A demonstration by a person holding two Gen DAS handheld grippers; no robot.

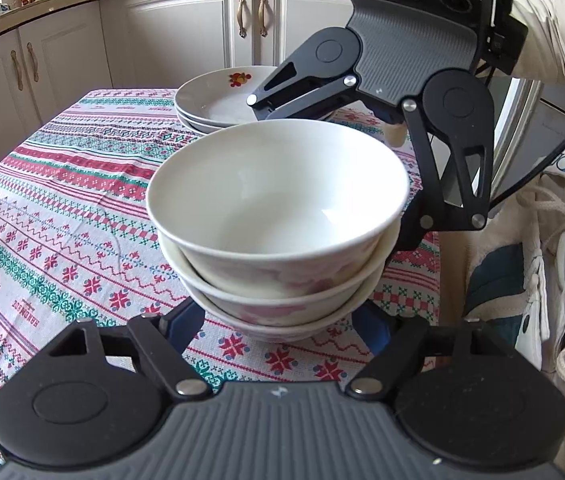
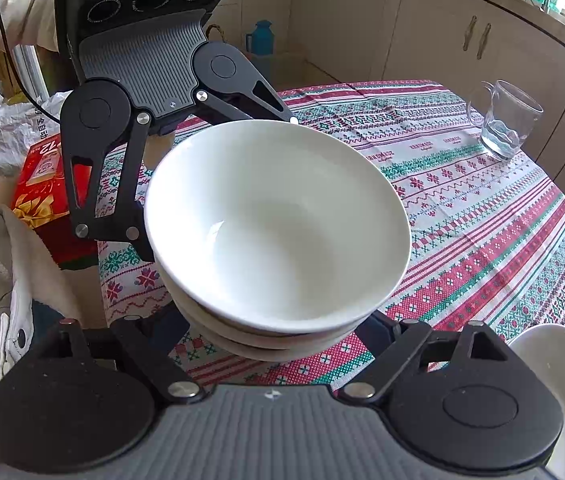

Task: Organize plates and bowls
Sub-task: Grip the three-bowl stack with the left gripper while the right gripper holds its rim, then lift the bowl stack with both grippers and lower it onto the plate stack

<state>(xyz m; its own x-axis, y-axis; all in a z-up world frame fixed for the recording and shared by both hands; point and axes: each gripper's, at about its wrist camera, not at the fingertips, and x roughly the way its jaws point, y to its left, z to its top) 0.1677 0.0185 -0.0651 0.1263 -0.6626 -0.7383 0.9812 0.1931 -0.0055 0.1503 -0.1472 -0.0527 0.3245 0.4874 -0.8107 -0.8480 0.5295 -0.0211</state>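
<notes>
Three empty white bowls (image 1: 278, 216), nested in a stack on the cloth-covered bench (image 1: 62, 208), are flanked by the spread left claw (image 1: 282, 320) and spread right claw (image 2: 274, 332), beside stacked plates (image 1: 218, 96).

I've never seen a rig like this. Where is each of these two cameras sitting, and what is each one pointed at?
Left wrist view: sits on the left tongs, looking across the bowl stack toward the plates and cabinets; the right tongs and a sleeve show opposite.
Right wrist view: sits on the right tongs, looking the other way, toward the glass mug; the left tongs show opposite.
Shared: the bowl stack and patterned tablecloth, with both tongs spread wide around the stack.
</notes>
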